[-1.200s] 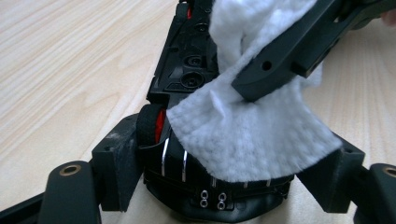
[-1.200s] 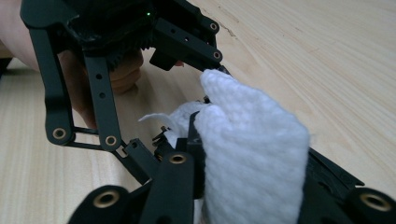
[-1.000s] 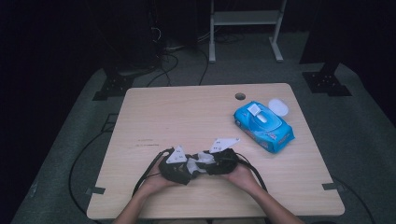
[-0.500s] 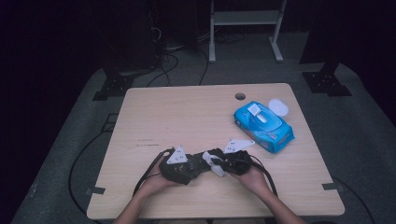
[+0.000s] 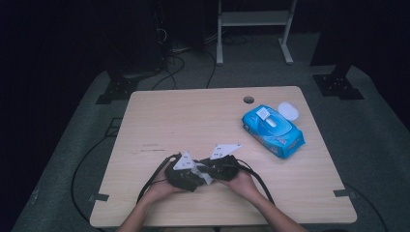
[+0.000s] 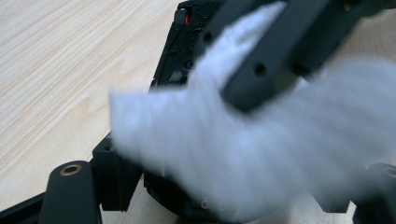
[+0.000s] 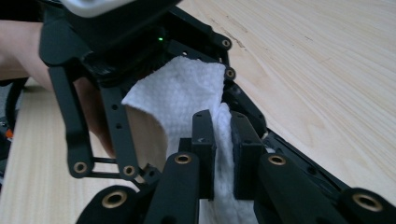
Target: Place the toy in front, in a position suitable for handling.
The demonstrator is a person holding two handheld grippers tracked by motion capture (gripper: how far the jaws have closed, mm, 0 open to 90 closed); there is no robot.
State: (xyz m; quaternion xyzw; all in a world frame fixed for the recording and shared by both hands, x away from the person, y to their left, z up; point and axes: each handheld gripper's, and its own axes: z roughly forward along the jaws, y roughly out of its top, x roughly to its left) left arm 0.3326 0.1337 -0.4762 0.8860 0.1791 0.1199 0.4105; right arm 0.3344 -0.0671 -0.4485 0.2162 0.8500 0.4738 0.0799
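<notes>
Between the pads of our right claw (image 7: 223,154) we hold a fold of the white wipe (image 7: 187,93): its jaws have just been closing and now pinch the sheet, which rises out of them toward our left claw (image 5: 193,170). In the left gripper view the wipe (image 6: 261,140) hangs blurred across the frame with the right claw's black jaw lying over it; whether the left claw's own pads press on the sheet we cannot tell, though its jaws stand partly apart. Both claws meet just above the near middle of the tabletop (image 5: 183,116), the wipe (image 5: 202,173) showing as a pale scrap between them.

We judge this step to be taking the wipe over, or spreading it, between the two claws. The next move likely calls for a steady pull apart, with the grip kept firm, so the thin sheet opens without tearing or slipping.

Farther out, the blue wipe pack (image 5: 273,130) lies toward the far right of the tabletop, a white lid (image 5: 288,110) just beyond it.

Against a second ago, the right claw sits slightly farther right and the wipe shows smaller between the claws; the pack has not moved.
</notes>
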